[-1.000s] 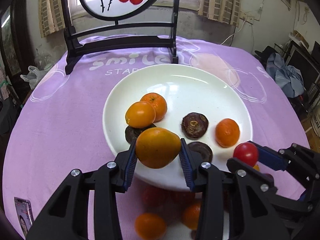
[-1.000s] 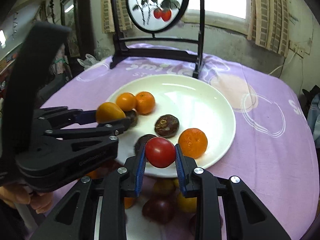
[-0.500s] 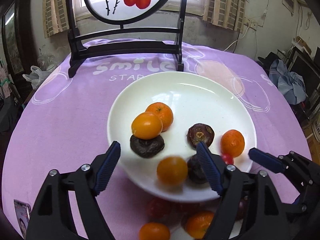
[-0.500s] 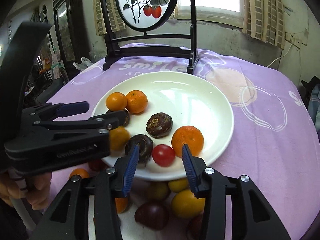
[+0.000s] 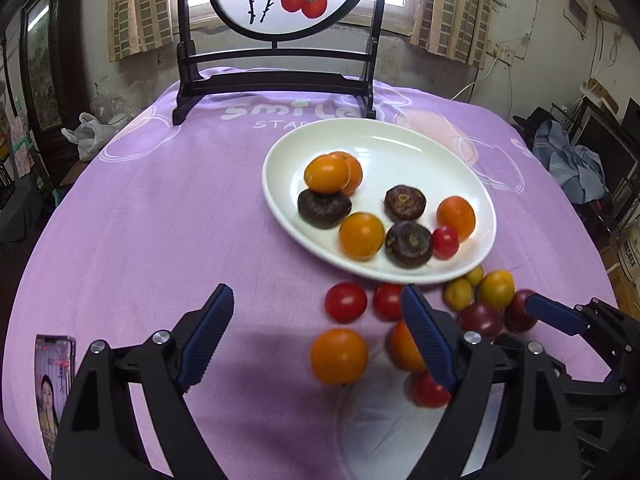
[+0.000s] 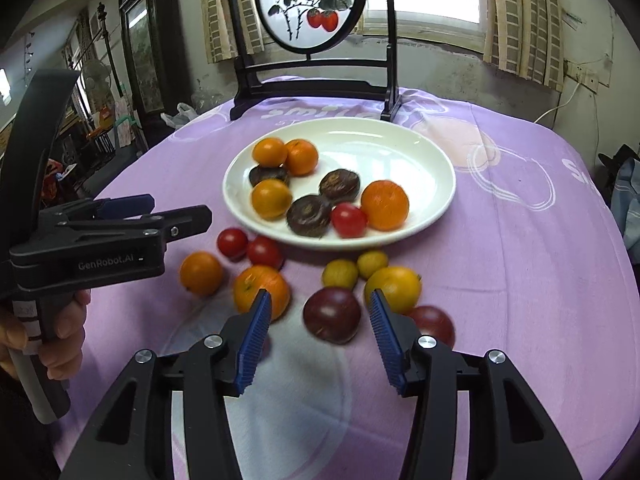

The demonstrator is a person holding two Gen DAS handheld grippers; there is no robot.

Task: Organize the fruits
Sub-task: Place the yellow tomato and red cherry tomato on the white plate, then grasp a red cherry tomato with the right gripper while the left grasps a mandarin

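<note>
While both grippers hang empty just in front of the white plate (image 6: pixel 436 204), the job looks about half done. Eight fruits sit on the plate: four orange ones, three dark brown ones and one cherry tomato (image 6: pixel 348 219).

More fruit waits on the purple tabletop (image 6: pixel 520 248), close to the plate's near edge. Two red tomatoes (image 6: pixel 232 242) lie side by side there, with two oranges (image 6: pixel 201 273) a little nearer to the grippers. Two small yellow fruits (image 6: pixel 340 274) and a bigger yellow one (image 6: pixel 394 288) sit near the same edge. A dark purple fruit (image 6: pixel 332 314) and a dark red one (image 6: pixel 434 324) lie beside them, farther from the plate.

On the left gripper (image 5: pixel 316 340) the jaws are opening wide, with nothing between them. On the right gripper (image 6: pixel 318 340) the jaws are opening too. The purple fruit shows in their gap, but the pads do not touch it.

I think all these loose fruits still need a ride onto the plate.
</note>
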